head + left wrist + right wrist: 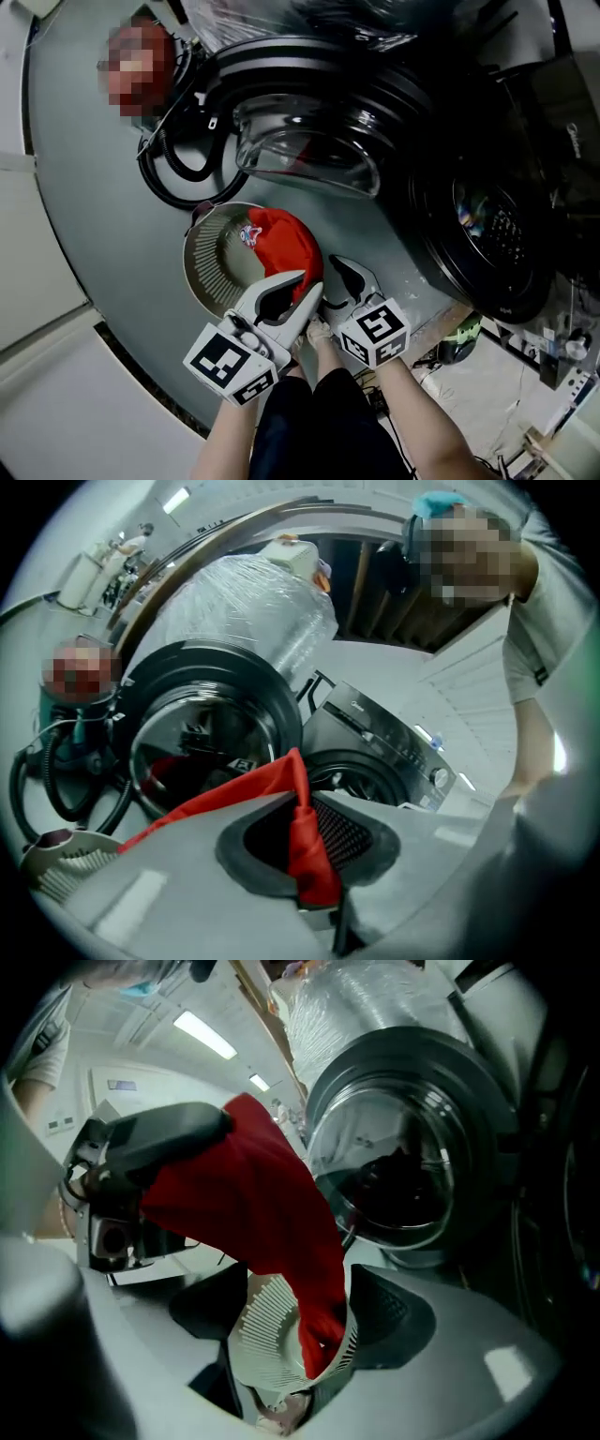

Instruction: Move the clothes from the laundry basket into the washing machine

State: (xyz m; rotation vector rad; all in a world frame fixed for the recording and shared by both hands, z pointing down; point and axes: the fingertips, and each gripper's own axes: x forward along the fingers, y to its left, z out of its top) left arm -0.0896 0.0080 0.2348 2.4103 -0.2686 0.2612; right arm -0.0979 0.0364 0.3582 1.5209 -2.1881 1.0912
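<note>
Red garment point(281, 246) is noted lying partly in the round slatted laundry basket point(208, 262), one edge pulled up and pinched tight between the jaws of the left gripper point(314, 878). The right gripper point(300, 1330) is held just beside it, jaws spread, nothing clamped. The washing machine point(487, 220) is seen beyond the basket, its door point(309, 159) swung open.

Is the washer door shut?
No, in the head view the door is swung wide open, leaving the drum exposed.
</note>
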